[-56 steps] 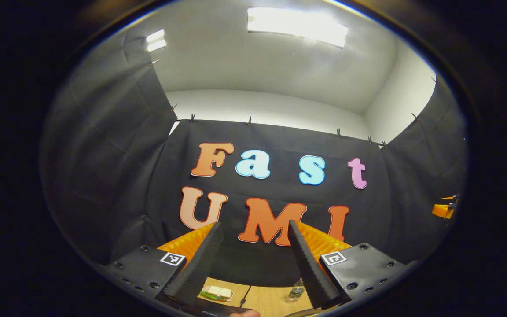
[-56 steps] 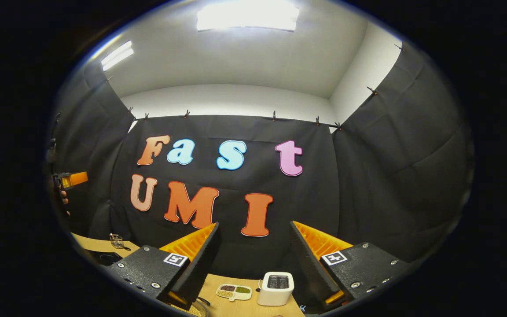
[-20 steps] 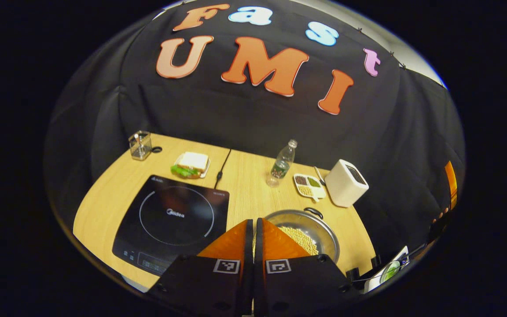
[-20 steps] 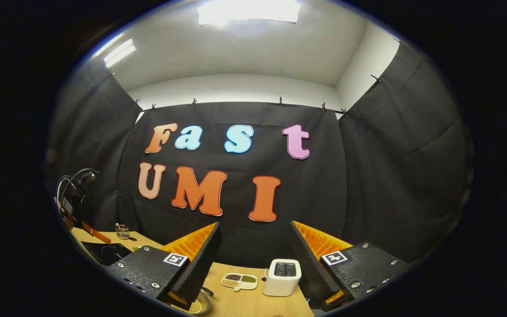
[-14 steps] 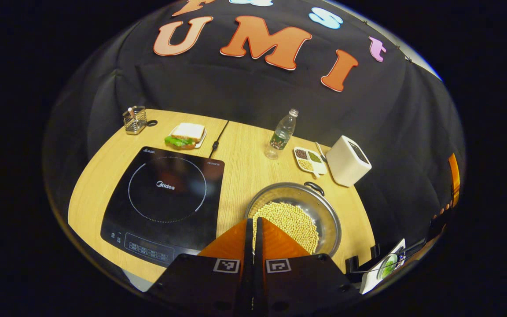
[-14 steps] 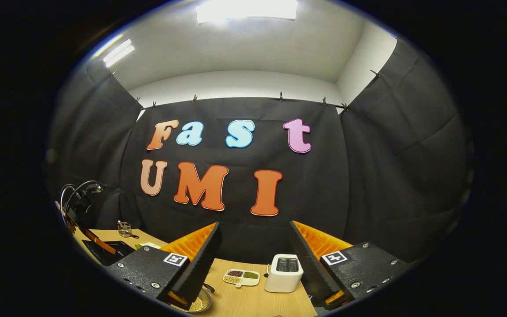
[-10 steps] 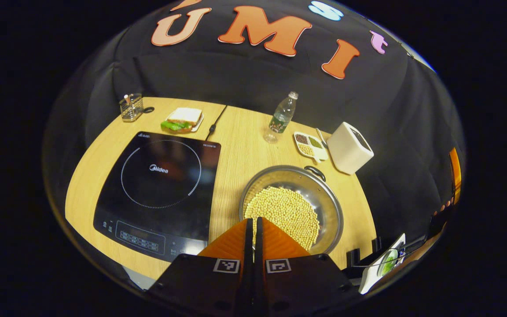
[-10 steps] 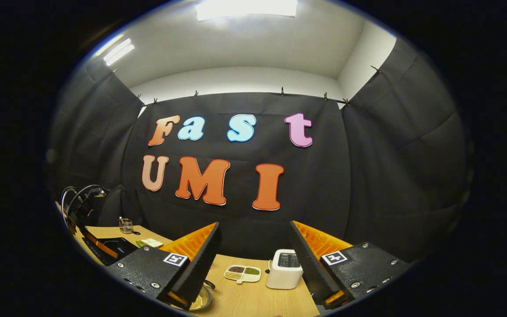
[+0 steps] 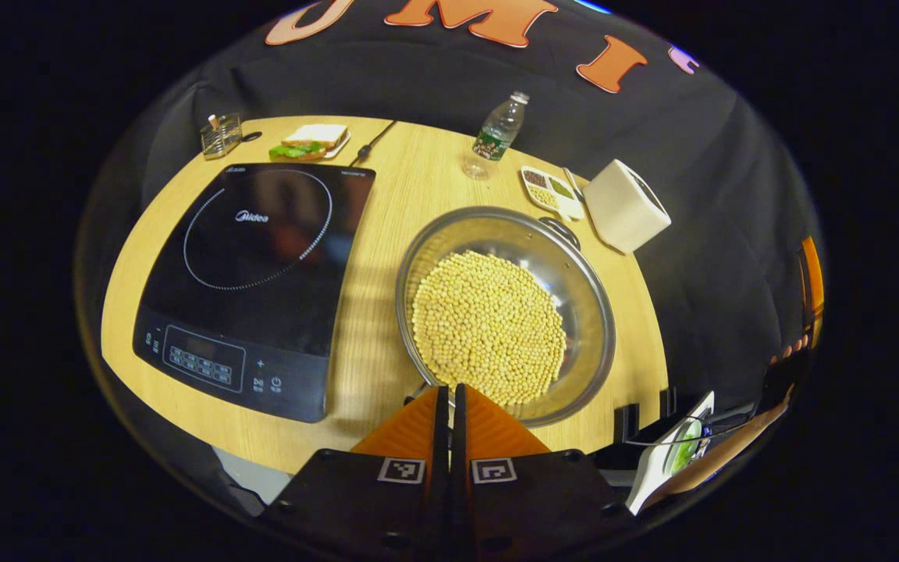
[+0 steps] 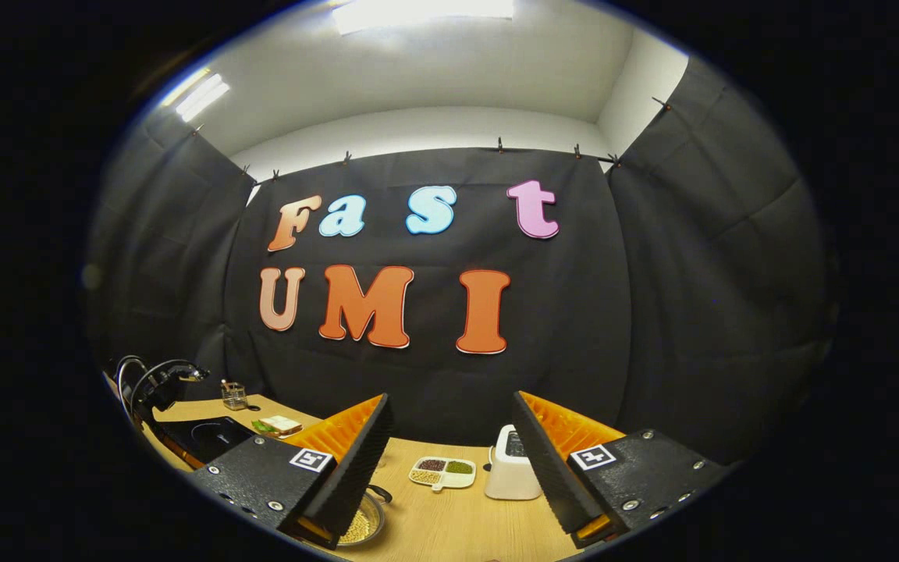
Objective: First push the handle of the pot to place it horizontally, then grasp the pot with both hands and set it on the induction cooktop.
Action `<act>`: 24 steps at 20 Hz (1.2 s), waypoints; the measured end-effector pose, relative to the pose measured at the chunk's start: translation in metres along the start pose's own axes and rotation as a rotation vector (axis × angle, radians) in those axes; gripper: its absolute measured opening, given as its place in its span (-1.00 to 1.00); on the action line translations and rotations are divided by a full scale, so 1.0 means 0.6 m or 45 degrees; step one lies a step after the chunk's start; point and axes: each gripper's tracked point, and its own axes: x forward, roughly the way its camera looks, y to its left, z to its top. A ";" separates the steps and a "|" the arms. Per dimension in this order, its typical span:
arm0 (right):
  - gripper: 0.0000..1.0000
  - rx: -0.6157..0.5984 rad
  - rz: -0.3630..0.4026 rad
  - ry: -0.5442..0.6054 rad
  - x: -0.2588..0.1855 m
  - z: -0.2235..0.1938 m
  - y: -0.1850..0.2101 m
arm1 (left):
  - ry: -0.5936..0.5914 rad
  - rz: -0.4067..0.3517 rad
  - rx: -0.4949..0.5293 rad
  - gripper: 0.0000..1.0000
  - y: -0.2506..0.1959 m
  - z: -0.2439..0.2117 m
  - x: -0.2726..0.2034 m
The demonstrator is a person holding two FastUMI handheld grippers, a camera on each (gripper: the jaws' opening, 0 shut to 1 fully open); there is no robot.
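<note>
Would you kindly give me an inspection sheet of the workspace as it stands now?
Surface: wooden table.
Job's things: pot full of beans, beside the induction cooktop, not on it.
Clutter: sandwich, water bottle, divided dish, toaster, wire caddy.
Grippers: left gripper jaws together near the pot's rim; right gripper jaws apart, empty.
Cables: cord behind the cooktop.
Surroundings: black cloth walls.

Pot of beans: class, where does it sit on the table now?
In the left gripper view, the pot sits right of the cooktop, near the toaster.
</note>
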 end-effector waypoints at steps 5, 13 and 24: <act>0.90 0.046 0.043 0.023 -0.012 -0.016 0.015 | 0.086 -0.033 0.011 -0.84 -0.042 -0.076 0.001; 0.90 0.063 0.086 0.073 -0.014 -0.034 0.039 | 0.200 -0.015 -0.041 -0.83 -0.062 -0.149 0.053; 0.90 0.078 0.113 0.168 0.018 -0.077 0.058 | 0.188 0.112 -0.096 -0.84 0.005 -0.098 0.089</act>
